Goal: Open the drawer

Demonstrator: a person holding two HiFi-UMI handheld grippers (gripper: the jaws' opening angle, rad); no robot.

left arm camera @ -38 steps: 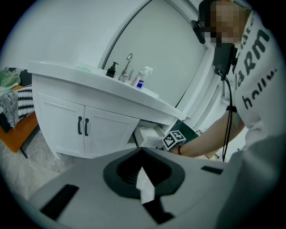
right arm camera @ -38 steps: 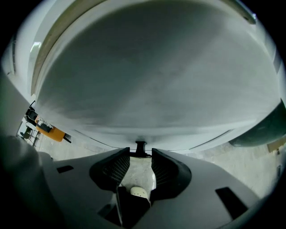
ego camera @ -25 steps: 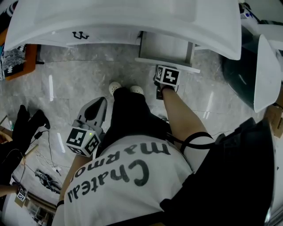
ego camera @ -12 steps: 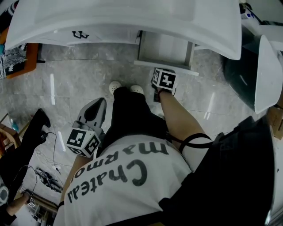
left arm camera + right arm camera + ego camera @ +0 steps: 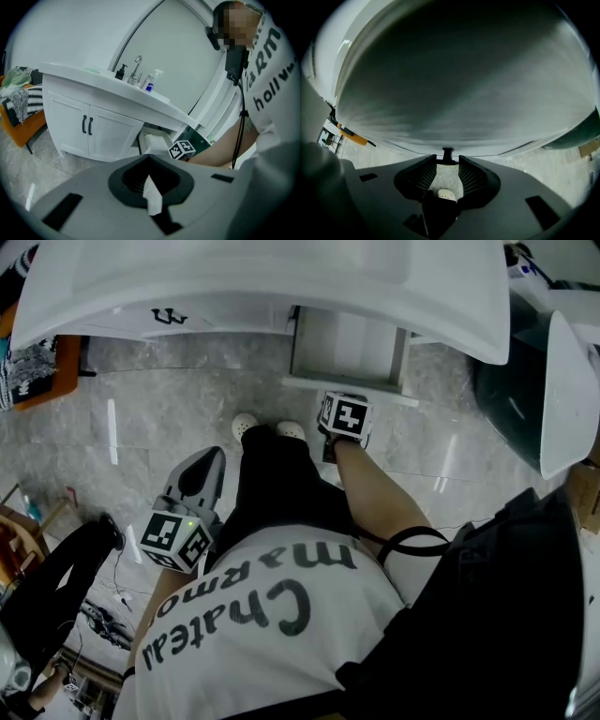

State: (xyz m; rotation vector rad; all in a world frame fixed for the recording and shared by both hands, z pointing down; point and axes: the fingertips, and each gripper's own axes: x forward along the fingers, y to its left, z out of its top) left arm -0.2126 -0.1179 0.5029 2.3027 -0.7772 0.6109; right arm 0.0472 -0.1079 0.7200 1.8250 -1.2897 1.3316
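Drawer point(image 5: 345, 345) of the white vanity point(image 5: 234, 282), shown part-way through opening: its box already projects from beneath the countertop towards the standing person, with the interior exposed. Right gripper point(image 5: 447, 161), pointed steeply down at the drawer front, has its jaws set wide yet closed on the ends of the small dark handle point(image 5: 447, 153). Left gripper point(image 5: 150, 185) hangs idle at the person's side, jaws together and holding nothing of the task. Remaining, by judgement: the rest of the pull, then release
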